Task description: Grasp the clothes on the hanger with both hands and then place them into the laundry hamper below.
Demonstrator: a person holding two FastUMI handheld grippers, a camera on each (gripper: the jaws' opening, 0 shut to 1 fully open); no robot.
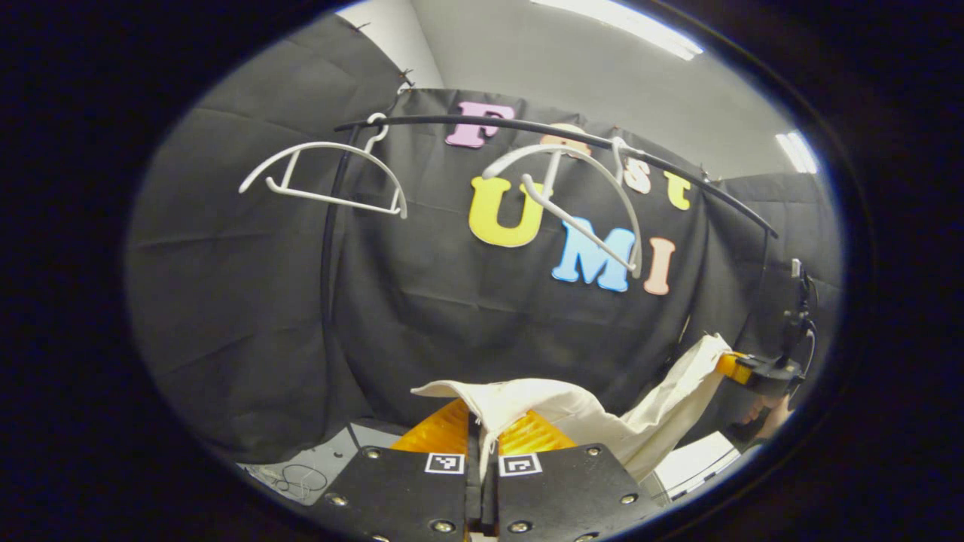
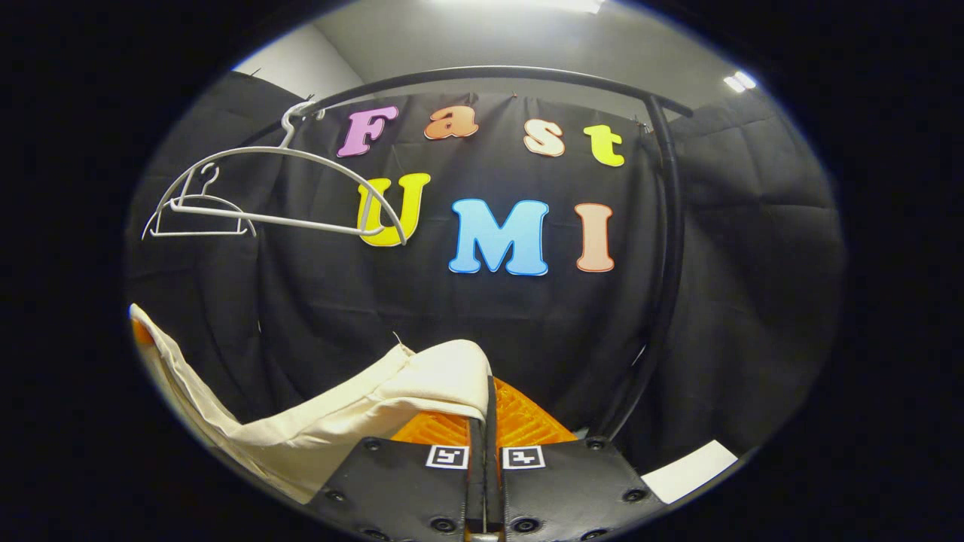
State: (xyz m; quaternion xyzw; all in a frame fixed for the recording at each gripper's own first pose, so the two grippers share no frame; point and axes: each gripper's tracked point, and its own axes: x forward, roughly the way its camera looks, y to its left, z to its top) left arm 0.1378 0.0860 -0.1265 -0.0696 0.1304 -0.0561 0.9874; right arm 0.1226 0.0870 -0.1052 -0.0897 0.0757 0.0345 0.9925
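Observation:
A cream garment (image 1: pixel 572 414) hangs stretched between my two grippers, off the hangers. In the left gripper view my left gripper (image 1: pixel 480 423) is shut on one end of the cloth, which folds over its fingertips. The other end runs right to my right gripper (image 1: pixel 742 369), held by a hand. In the right gripper view my right gripper (image 2: pixel 488 403) is shut on the garment (image 2: pixel 361 418), which sags left toward the far gripper (image 2: pixel 139 331). Two bare white hangers (image 1: pixel 324 169) (image 1: pixel 576 199) hang on the black rail (image 1: pixel 527 128); the right one is tilted.
The rail's upright black post (image 2: pixel 666 263) stands right of my right gripper. A white flat surface (image 2: pixel 689 463) lies low on the right. Grey floor with a thin cable (image 1: pixel 305 474) shows low on the left.

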